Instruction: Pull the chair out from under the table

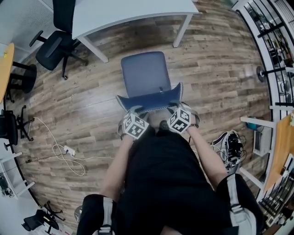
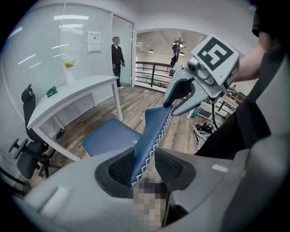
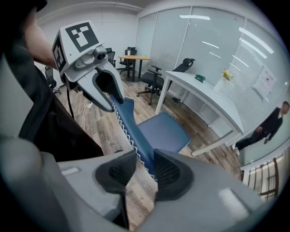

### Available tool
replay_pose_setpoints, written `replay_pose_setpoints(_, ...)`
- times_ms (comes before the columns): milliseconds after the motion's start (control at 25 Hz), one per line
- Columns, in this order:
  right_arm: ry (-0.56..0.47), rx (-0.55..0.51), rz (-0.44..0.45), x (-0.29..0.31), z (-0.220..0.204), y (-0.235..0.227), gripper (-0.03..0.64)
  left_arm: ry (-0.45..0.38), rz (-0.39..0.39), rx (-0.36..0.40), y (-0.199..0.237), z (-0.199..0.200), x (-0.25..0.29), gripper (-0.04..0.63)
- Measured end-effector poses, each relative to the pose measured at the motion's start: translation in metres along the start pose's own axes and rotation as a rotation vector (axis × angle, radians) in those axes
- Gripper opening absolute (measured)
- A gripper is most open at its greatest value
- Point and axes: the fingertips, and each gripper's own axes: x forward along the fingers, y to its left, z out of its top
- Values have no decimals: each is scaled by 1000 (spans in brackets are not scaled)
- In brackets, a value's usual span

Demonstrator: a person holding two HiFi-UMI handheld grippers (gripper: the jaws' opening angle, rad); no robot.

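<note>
chair [image 1: 146,73] faces the table [image 1: 133,11], backrest [image 1: 149,102] edge crosswise, gripped by left tongs [image 2: 145,165]; right tongs [image 3: 145,170] opening around it, seemingly loose.

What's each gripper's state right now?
Left gripper: closed on the chair backrest.
Right gripper: fingers opening, chair backrest between them, not clamped.

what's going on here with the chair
A person is working a blue chair with a handheld gripper in each hand, both at the top edge of its backrest. The left gripper is clamped on that edge; the jaws of the right gripper are opening with the edge between them. The seat sits clear of the white table.
</note>
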Motion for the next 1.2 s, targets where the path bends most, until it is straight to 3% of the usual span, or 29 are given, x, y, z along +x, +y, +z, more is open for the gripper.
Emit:
replay_pose_setpoints(600, -52, 27, -53, 6, 23, -34, 133, -61, 50, 1, 33, 22, 3, 152)
replay_pose_setpoints(1200, -67, 16, -86, 8, 24, -40, 140, -78, 63, 25, 38, 25, 5, 155)
